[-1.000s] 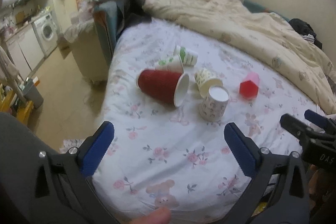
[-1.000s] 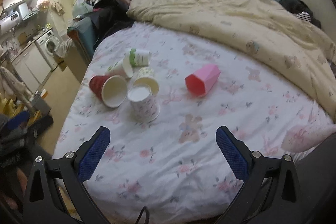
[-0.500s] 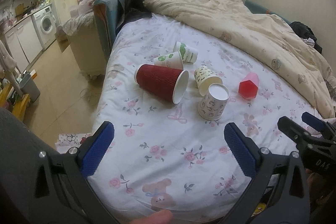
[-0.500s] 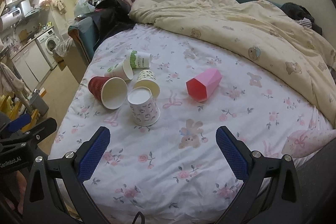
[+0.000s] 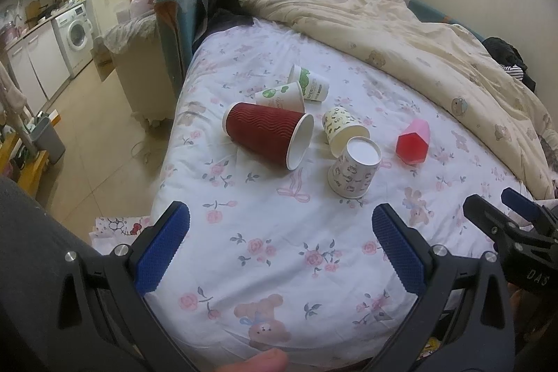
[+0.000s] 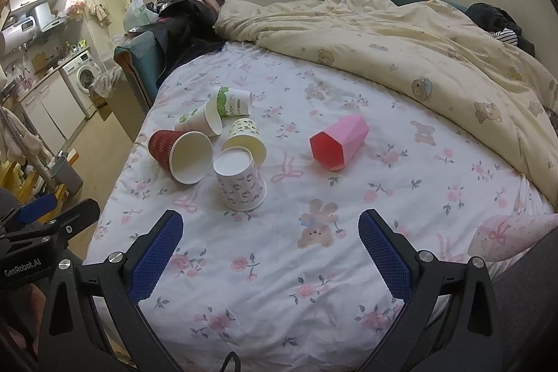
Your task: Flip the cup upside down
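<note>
Several cups sit on the floral bed sheet (image 5: 279,232). A floral paper cup (image 5: 354,168) (image 6: 240,182) stands upside down. A red ribbed cup (image 5: 268,136) (image 6: 179,154), a yellow-patterned cup (image 5: 343,128) (image 6: 246,138), two white-and-green cups (image 5: 280,95) (image 5: 312,86) (image 6: 198,122) (image 6: 233,101) and a pink faceted cup (image 5: 413,142) (image 6: 340,142) lie on their sides. My left gripper (image 5: 280,246) and right gripper (image 6: 268,253) are both open and empty, near the bed's front edge, short of the cups.
A cream duvet (image 5: 401,33) (image 6: 401,33) covers the far right of the bed. A teal chair piled with clothes (image 5: 181,9) stands at the bed's left. The bed's left edge drops to the floor (image 5: 104,128). A pink pillow (image 6: 505,232) lies at the right.
Both grippers have pulled back and risen slightly; the cups look a little further off. No cup has moved. Both grippers stay open.
</note>
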{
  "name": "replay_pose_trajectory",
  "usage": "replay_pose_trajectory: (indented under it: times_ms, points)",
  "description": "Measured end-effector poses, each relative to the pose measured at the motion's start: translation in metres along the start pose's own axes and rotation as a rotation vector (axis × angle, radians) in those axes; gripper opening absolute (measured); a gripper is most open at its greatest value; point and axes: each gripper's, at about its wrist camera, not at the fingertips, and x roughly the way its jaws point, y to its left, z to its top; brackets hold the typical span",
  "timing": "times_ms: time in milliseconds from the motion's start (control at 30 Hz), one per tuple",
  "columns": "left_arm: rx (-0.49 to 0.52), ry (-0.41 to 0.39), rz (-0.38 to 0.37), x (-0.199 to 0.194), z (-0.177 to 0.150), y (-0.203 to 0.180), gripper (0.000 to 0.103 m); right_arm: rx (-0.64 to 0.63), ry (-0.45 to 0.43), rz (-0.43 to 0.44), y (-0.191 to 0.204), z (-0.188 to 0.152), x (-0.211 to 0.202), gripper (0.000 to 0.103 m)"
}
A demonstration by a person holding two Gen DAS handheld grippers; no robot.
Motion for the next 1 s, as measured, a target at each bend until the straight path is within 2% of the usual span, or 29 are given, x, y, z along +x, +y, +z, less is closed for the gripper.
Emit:
replay_pose_trajectory:
  times_ms: [1000]
  points:
    - [-0.008,0.007,-0.001,0.0005,0.0003,0.0008,0.103,0.003,-0.003,0.004,0.0012,0.0001,-0.0008,0.103]
